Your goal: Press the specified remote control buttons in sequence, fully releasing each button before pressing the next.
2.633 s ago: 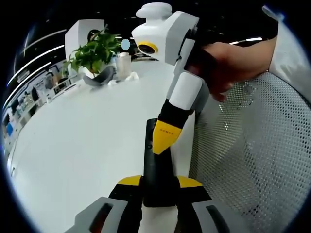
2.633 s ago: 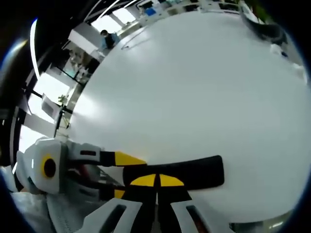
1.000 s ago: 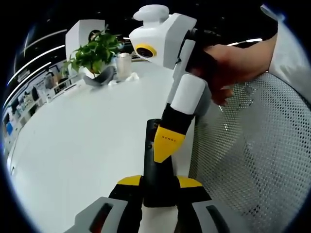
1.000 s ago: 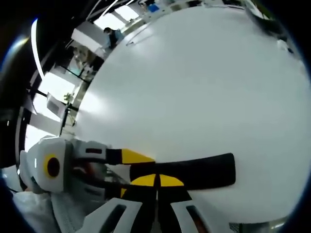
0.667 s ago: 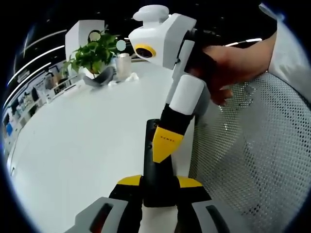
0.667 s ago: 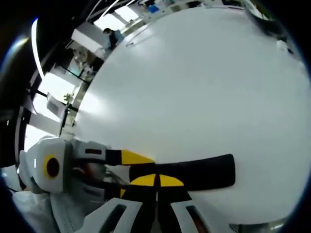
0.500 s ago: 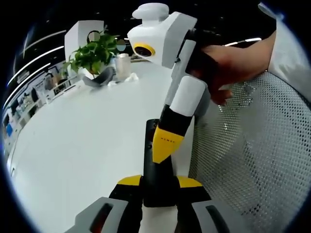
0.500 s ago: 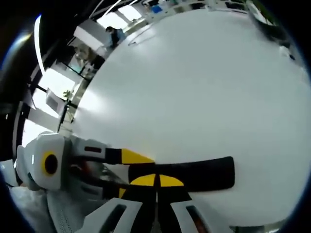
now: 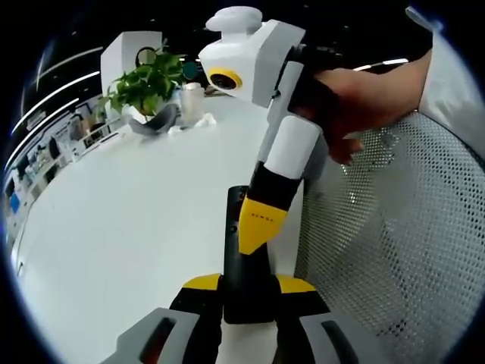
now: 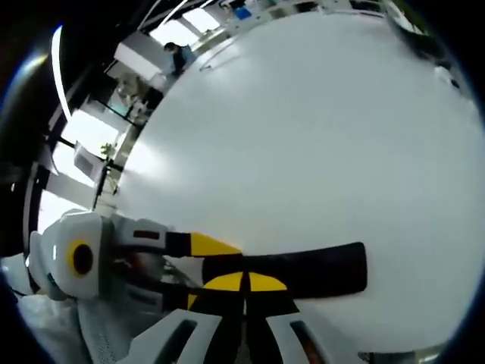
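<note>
The black remote control (image 9: 244, 258) lies on the white table (image 9: 129, 227), close to the table edge that is beside the white mesh chair back (image 9: 394, 250). The left gripper (image 9: 247, 287) pinches the near end of the remote between its 2 yellow-tipped jaws, one on each long side. In the left gripper view the right gripper (image 9: 258, 224) comes down from above the remote, held by a hand (image 9: 352, 95), and its yellow tip rests on the upper face of the remote, about at the middle of its length. In the right gripper view the 2 yellow tips of the right gripper (image 10: 244, 282) are pressed together with no gap, sitting on the top of the remote (image 10: 303, 269), which runs across this view. The left gripper (image 10: 198, 262) reaches in at one end of the remote there. Far from the remote, at the other side of the table, stands a green plant in a pot (image 9: 148, 95) with a white bottle (image 9: 192, 101) just beside it.
</note>
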